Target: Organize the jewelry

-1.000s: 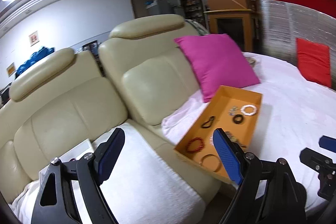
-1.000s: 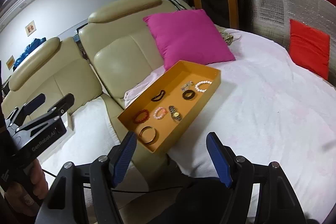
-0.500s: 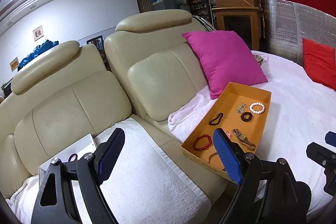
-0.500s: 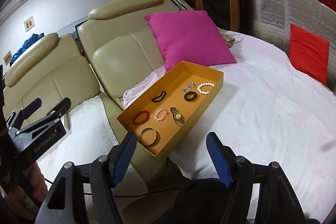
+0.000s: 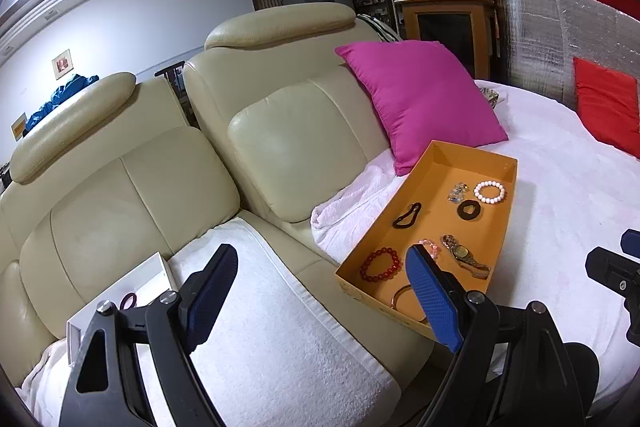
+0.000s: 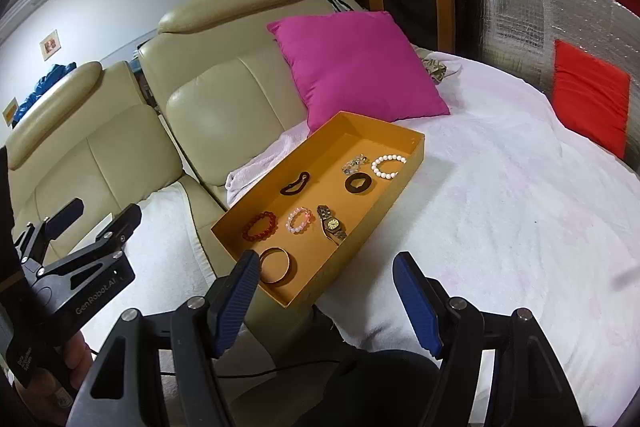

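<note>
- Since a second ago both views have swung and settled: in the left wrist view the tray has slid from centre toward the right, and more of the white box on the left seat has come into sight. The jewelry in the tray lies as it did; no piece has been lifted.
- Judgement: only the cameras moved, not the goods, so the sorting stands where it stood a second ago. The scene fits either pieces waiting to go to the box or a tray already laid out (one dark ring shows in the box, though I cannot tell how it got there).
- The left gripper has its jaws wide apart and empty, hanging over the towel between box and tray. The box is just left of its left finger; the red beads lie just beside its right finger.
- The right gripper is also spread and empty, near the tray's close corner. The gold bangle lies just past its left finger, with the watch, pink beads and red beads beyond, and the white beads at the far end.
</note>
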The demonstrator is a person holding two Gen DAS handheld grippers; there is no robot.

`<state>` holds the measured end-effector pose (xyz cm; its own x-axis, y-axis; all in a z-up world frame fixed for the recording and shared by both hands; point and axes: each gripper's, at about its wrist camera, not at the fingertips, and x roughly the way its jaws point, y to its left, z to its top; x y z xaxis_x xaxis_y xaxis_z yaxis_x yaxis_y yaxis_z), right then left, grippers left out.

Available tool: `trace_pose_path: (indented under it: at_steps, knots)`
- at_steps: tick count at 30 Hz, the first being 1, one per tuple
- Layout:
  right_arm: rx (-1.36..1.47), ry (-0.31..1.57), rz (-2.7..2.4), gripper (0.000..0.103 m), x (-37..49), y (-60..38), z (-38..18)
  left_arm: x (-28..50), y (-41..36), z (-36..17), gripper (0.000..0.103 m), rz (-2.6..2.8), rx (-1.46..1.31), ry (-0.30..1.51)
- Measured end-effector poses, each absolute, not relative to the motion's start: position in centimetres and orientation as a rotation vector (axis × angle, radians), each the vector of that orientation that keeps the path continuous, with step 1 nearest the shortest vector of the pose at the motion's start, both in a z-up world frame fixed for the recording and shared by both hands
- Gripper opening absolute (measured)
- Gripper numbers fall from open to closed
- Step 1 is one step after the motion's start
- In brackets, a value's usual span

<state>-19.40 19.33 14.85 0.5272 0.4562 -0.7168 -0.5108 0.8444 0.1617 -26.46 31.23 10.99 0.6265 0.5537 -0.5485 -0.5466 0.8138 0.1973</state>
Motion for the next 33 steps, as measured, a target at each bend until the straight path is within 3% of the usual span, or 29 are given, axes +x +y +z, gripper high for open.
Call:
trace_pose_path:
  at_steps: [33]
  knots:
    - [-0.113,0.870,0.567,0.072,-15.3,23.6,13.0,-22.6,34.9,9.2,0.086,0.612,-0.020,0.679]
